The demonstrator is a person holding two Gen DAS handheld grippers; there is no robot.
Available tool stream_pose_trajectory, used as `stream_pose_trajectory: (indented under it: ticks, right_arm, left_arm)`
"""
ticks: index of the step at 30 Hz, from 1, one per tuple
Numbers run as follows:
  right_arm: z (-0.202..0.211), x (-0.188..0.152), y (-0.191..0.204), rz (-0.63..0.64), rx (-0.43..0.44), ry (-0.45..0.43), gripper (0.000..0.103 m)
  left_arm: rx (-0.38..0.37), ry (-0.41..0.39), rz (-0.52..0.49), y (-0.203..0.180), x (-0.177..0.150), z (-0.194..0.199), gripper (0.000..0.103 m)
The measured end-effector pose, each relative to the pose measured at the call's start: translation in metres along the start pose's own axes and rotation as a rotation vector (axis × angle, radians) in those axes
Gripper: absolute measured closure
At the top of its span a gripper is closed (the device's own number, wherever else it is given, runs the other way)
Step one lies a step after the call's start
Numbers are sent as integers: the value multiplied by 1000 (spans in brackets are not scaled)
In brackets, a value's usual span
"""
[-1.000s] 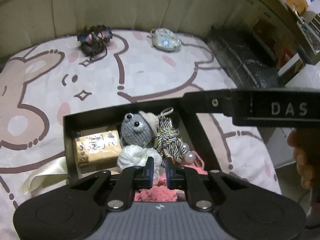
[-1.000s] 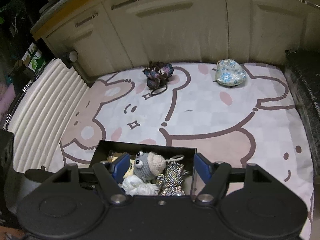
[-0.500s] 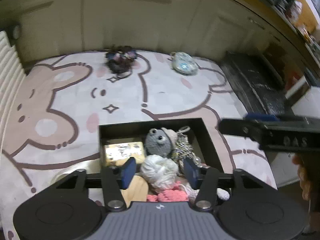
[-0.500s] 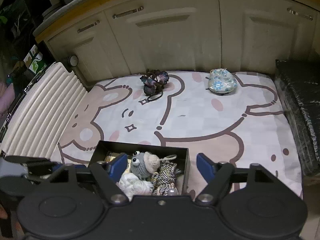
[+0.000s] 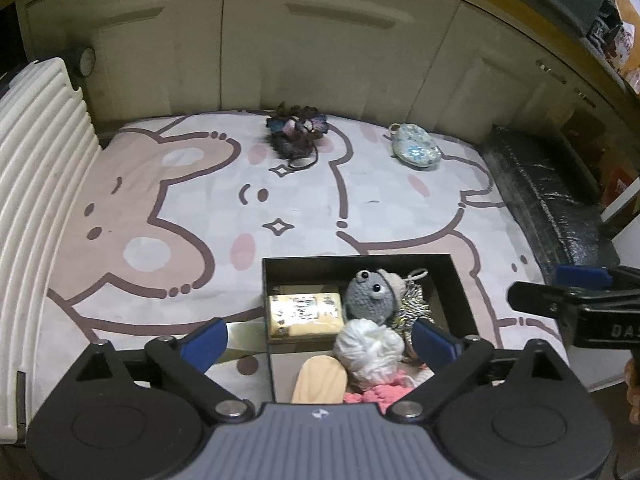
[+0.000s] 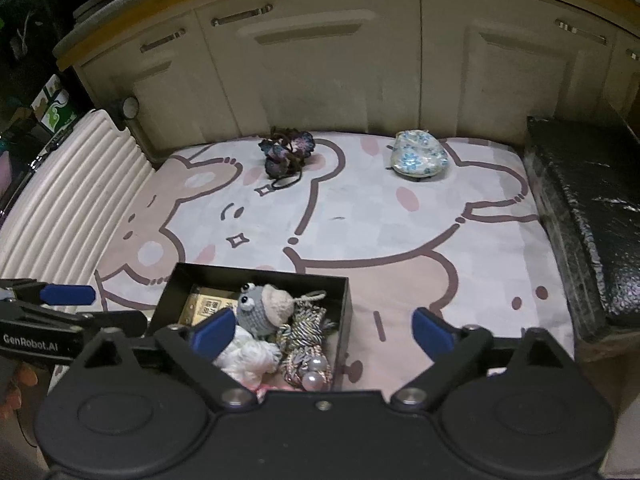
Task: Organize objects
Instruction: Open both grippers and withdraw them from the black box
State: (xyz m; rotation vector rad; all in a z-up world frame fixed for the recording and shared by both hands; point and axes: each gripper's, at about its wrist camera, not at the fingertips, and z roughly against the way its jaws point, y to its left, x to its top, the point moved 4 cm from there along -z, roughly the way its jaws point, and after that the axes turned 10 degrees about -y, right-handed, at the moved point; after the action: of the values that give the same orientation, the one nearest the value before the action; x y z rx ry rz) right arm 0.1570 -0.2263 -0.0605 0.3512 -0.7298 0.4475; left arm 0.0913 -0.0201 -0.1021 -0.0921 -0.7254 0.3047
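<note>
A black box point(image 5: 360, 261) stands at the near edge of a cartoon-print mat point(image 5: 192, 200). It holds a grey crocheted mouse point(image 5: 368, 294), a yellow packet point(image 5: 304, 314), a white yarn ball point(image 5: 370, 346), a braided cord with pearls point(image 6: 304, 344), pink knit point(image 5: 376, 394) and a wooden piece point(image 5: 320, 380). My left gripper point(image 5: 320, 340) hovers above the box, jaws opening wide, pads touching nothing. My right gripper point(image 6: 322, 332) hangs over the box's right wall, jaws also opening, nothing gripped. A dark flower hairpiece point(image 5: 296, 132) and a floral pouch point(image 5: 416, 152) lie at the mat's far edge.
Cream cabinet doors point(image 5: 320, 40) close off the back. A white ribbed panel point(image 5: 36, 200) borders the mat on the left, a black wrapped block point(image 5: 548, 196) on the right. A hand point(image 6: 16, 384) shows at the left edge of the right wrist view.
My left gripper's jaws went from shut low over the box contents to wide apart, and it drew back and up. The right gripper's jaws spread wider.
</note>
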Motion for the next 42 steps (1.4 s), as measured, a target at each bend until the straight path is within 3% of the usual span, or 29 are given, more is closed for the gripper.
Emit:
stream_pose_trajectory:
  ticks: [5,19,42]
  right_arm:
    - [-1,-4,-6,-1,-25,18,0]
    - [-5,-12,-19,7,-64,41,0]
    - [-24,10,-30,-51,-55,-24,0]
  left_arm:
    - [19,6,-6,2,-1,-2,0]
    - [42,3,10,7,1,-4,0]
    - [50,-31,28,20,22,-23,0]
